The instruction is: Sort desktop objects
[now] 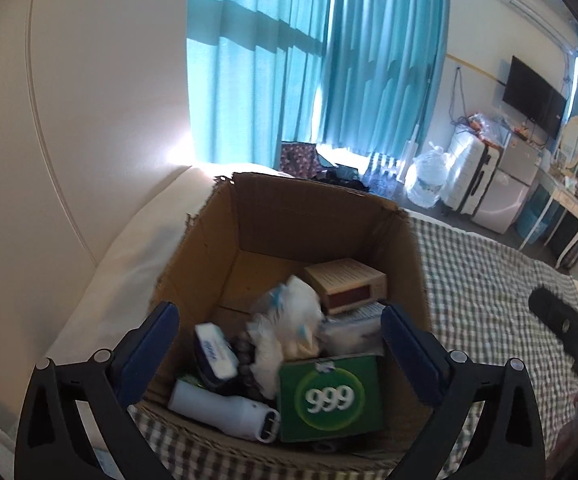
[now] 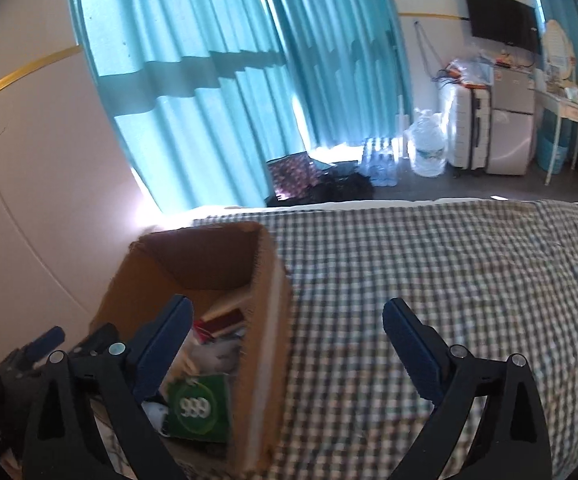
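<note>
Bedroom with teal curtains (image 2: pixel 217 92); checked bedspread (image 2: pixel 449 280), soft and wrinkled. On it, near left, open cardboard box (image 1: pixel 289 216) with ragged rims, crammed: green carton (image 1: pixel 331 398), white bottle (image 1: pixel 225 410), crumpled tissue (image 1: pixel 289 312). Left gripper (image 1: pixel 279 344) released above box; right gripper (image 2: pixel 289 344) released, straddling box's right wall. Bare bedspread rightward.

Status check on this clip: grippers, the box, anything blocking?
Left gripper open, empty, over cardboard box. Right gripper open, empty, straddling the box's right wall. Green 999 pack, white bottle, tissues inside. Nothing blocking.
</note>
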Demonstrator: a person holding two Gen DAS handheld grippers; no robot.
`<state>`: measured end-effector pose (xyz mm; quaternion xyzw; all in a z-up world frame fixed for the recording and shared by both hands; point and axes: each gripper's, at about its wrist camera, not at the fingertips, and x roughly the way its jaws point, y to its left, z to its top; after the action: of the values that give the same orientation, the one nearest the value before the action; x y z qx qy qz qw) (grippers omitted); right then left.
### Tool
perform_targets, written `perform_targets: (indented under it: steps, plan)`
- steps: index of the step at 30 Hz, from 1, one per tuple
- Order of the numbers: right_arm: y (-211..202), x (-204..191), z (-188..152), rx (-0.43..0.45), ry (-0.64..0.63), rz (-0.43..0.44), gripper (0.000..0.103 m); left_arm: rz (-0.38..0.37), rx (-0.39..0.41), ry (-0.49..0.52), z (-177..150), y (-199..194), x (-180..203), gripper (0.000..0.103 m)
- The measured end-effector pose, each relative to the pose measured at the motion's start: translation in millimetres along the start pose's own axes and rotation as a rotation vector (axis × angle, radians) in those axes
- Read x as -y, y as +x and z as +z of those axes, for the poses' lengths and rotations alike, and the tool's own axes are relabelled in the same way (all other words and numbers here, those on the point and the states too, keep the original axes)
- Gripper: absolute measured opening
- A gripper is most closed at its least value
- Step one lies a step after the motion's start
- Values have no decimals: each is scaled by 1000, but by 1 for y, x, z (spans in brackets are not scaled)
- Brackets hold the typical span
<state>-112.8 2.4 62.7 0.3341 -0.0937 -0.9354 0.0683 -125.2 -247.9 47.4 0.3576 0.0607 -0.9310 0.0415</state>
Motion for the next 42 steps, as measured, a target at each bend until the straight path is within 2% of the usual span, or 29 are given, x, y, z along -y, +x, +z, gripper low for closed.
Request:
perform_targets:
  steps: [3, 6, 9, 11, 13, 20, 28, 37, 42]
  plan:
    - [-17, 22, -20, 3, -4, -63, 103, -27, 1, 5, -13, -5, 11, 103]
    - [-33, 43, -42, 29, -3, -138, 103, -53, 30, 58, -26, -10, 25, 103]
    - [-44, 52, -54, 51, -26, -176, 103, -15, 33, 138, -34, -9, 39, 103]
    - [-48, 51, -57, 68, -60, -212, 103, -2, 40, 156, -35, -11, 46, 103]
    - [-51, 48, -55, 71, -70, -241, 103, -60, 42, 155, -34, -14, 47, 103]
    - [-47, 38, -55, 68, -11, -265, 103, -99, 50, 148, -37, -13, 29, 103]
    - [-28, 33, -61, 33, -30, -284, 103, -105, 33, 123, -39, -2, 21, 103]
    - [-26, 35, -65, 30, -7, -272, 103, -93, 44, 140, -43, -2, 21, 103]
    - [-25, 30, -68, 23, -12, -273, 103, -135, 18, 144, -44, -2, 20, 103]
